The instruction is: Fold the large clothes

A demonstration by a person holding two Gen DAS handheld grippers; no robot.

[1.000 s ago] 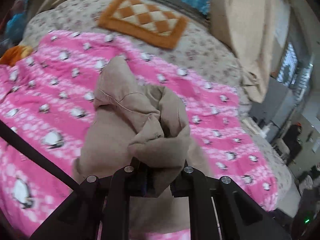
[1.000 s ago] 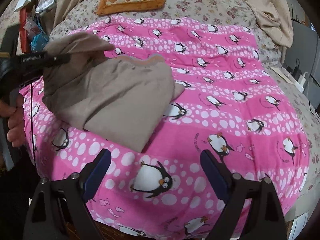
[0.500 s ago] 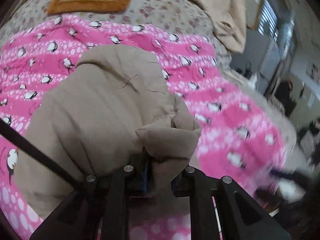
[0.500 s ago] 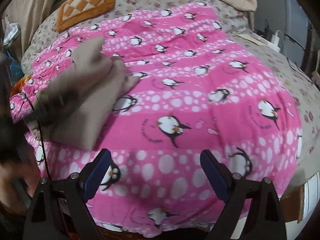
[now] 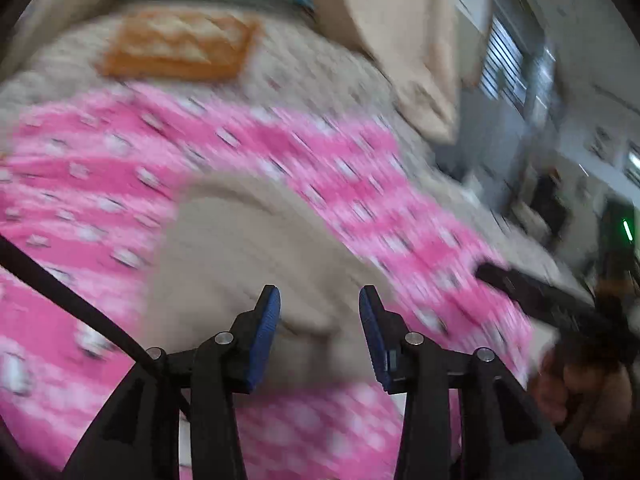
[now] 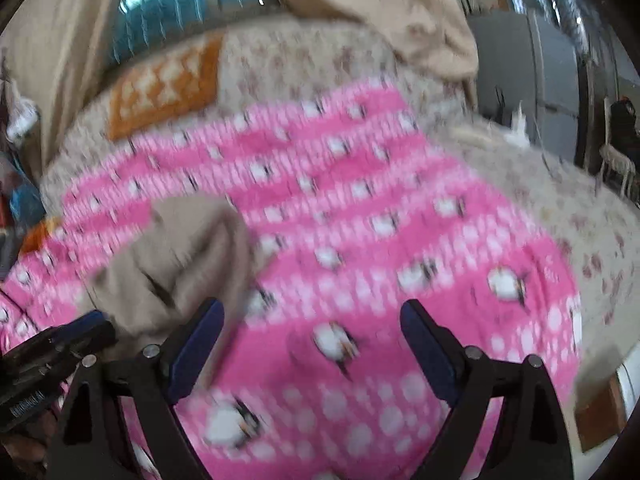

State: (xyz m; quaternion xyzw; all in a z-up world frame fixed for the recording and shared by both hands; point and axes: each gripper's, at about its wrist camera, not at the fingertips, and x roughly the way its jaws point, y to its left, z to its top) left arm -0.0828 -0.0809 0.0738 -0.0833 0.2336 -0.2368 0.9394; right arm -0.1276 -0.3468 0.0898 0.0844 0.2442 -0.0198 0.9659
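Motion blur hid all detail, but the left gripper (image 5: 319,308) was opening, pads clear of the folded garment (image 5: 248,256) just ahead on the blanket (image 5: 80,184), while the right gripper (image 6: 312,328) closed slightly, wide apart, empty.

Heavy motion blur, soft window daylight

Around your work: bedding, a cushion, curtains.
You have a pink penguin blanket (image 6: 360,240) spread over a floral sheet (image 6: 304,68), an orange checked cushion (image 6: 164,88) at its far edge, and beige curtains (image 5: 404,40) hanging by the window (image 6: 176,12).
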